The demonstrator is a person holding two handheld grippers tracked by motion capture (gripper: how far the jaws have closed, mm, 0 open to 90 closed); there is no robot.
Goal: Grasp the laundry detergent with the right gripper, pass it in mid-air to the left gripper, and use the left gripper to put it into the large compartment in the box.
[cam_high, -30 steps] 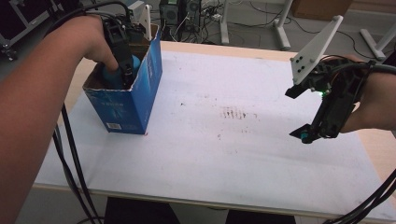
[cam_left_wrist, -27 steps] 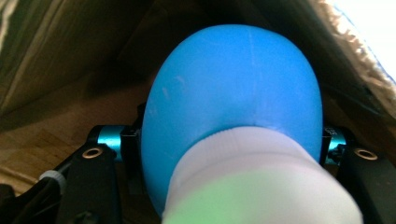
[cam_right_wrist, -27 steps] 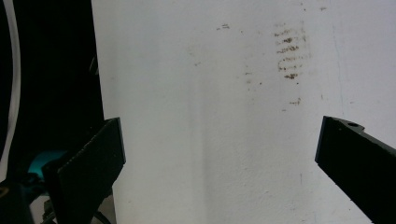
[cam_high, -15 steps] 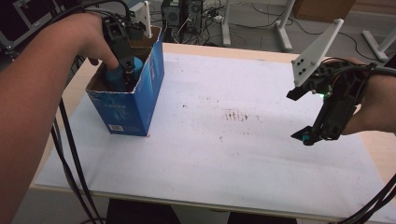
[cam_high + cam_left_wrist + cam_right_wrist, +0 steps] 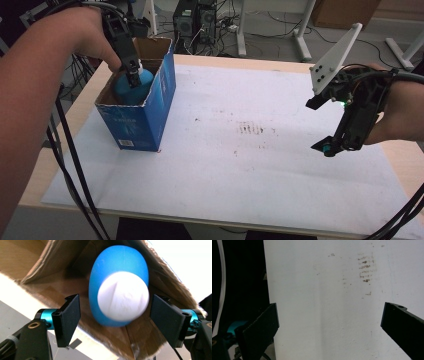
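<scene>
Round blue plastic bottle with white cap (image 5: 119, 287) standing inside open blue cardboard box (image 5: 150, 112) near the table's far left corner, brown walls close all round. White paper sheet (image 5: 240, 165) beyond, wide and bare, faint brown smudges (image 5: 250, 130) mid-sheet. Left gripper (image 5: 134, 80) over the box mouth, jaws just been opening, flanking the cap without touching. Right gripper (image 5: 327, 147) well apart, jaws wide, holding nothing.
</scene>
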